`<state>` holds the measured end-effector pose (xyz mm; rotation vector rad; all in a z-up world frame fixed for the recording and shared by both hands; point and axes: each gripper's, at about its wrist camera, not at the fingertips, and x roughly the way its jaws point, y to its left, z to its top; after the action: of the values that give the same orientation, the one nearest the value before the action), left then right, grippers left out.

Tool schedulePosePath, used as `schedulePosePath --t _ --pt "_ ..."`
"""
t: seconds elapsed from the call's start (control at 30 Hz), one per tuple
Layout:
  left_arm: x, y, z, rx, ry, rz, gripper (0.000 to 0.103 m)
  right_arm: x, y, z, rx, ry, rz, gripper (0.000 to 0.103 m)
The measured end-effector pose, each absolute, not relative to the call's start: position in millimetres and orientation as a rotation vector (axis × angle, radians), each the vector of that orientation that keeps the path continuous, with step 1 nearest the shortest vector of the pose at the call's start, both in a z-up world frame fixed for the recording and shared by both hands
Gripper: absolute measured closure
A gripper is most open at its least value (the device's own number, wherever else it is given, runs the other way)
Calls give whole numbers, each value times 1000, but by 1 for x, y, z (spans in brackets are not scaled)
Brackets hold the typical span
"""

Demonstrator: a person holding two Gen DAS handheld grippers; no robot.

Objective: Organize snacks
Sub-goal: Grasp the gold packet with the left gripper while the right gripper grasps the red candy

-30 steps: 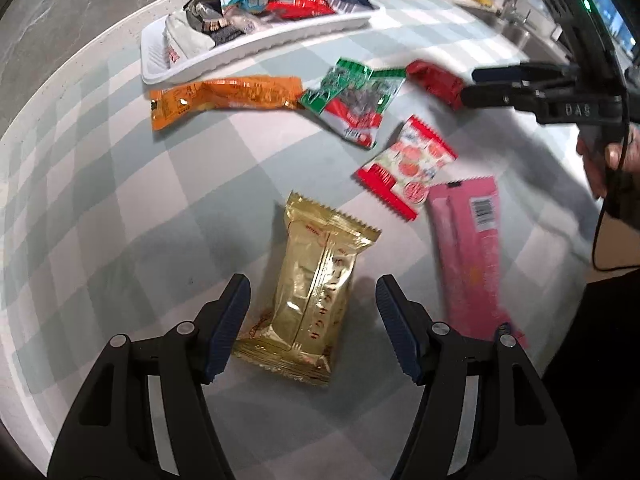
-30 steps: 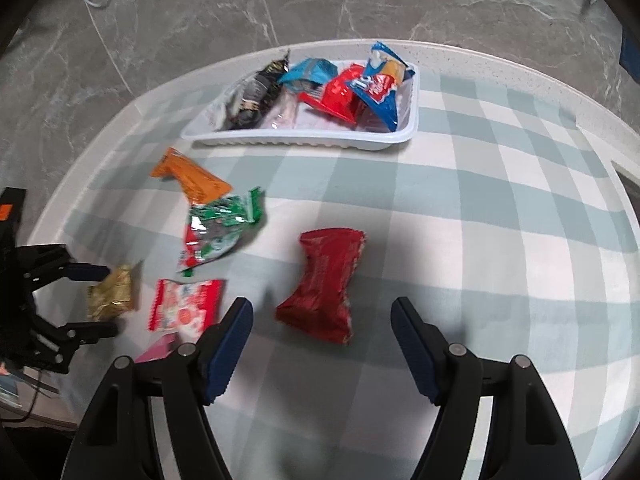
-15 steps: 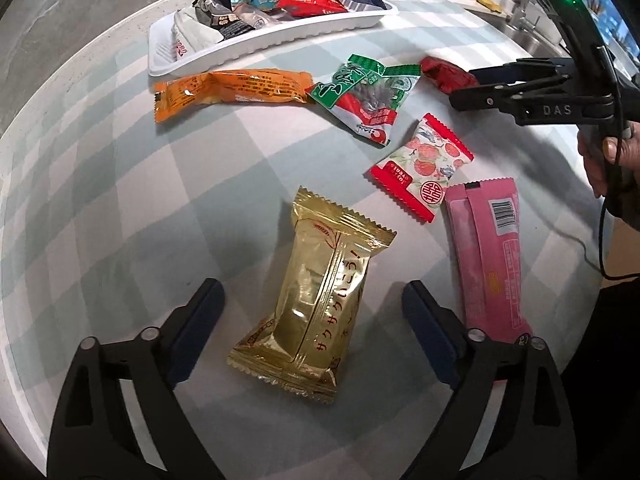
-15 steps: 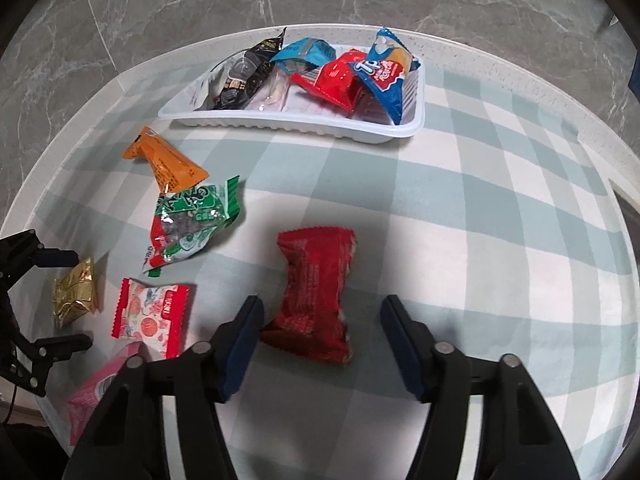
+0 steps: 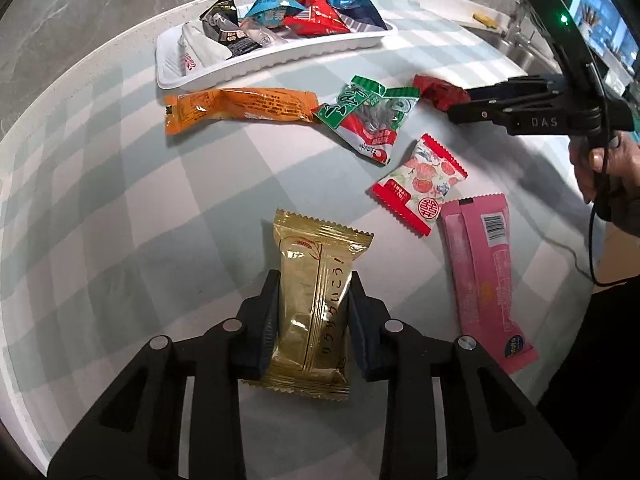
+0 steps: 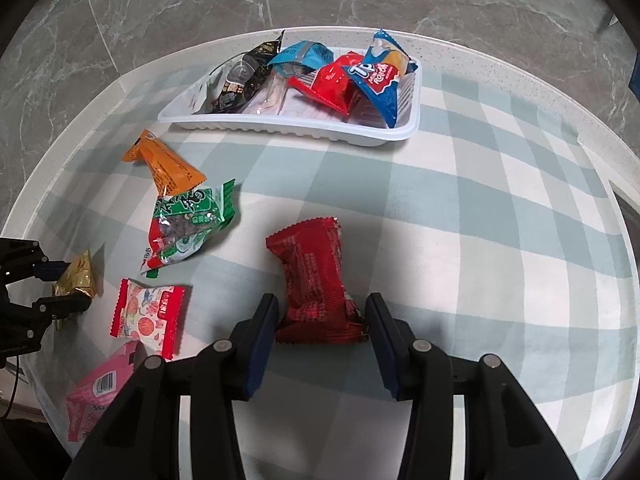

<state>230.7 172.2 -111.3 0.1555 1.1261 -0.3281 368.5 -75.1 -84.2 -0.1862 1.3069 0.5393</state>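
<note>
I judge the job roughly half done: the white tray at the far edge of the checked cloth already holds a heap of packets, among them a blue one whose lettering I read as "Tp", a red one, a light blue one and a black one, while six snacks lie loose on the cloth. My left gripper has its pads pressed against both sides of the gold packet, pinching it near its lower half; that packet carries a wheat-ear drawing and a column of Japanese characters ending in an exclamation mark. My right gripper stands spread around the near end of the red packet, its pads just beside the wrapper but, I think, not yet squeezing it. Left to gather: the orange packet, the green and red packet with its clear window, the fruit-printed packet with a round red seal, and the pink packet showing a barcode. Seen from the left wrist, the right tool's body bears "DAS". The small print elsewhere is too fine for me to read.
</note>
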Motion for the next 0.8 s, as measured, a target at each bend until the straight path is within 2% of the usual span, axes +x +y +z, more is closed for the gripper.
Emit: schedulePosePath --t 0.47,0.8 --pt "241 187 -89 -37 1093 -355 75 378 -104 -75 134 1367 586 55" --pt "252 190 -84 -74 1090 -365 75 384 -120 -74 301 1401 594 55"
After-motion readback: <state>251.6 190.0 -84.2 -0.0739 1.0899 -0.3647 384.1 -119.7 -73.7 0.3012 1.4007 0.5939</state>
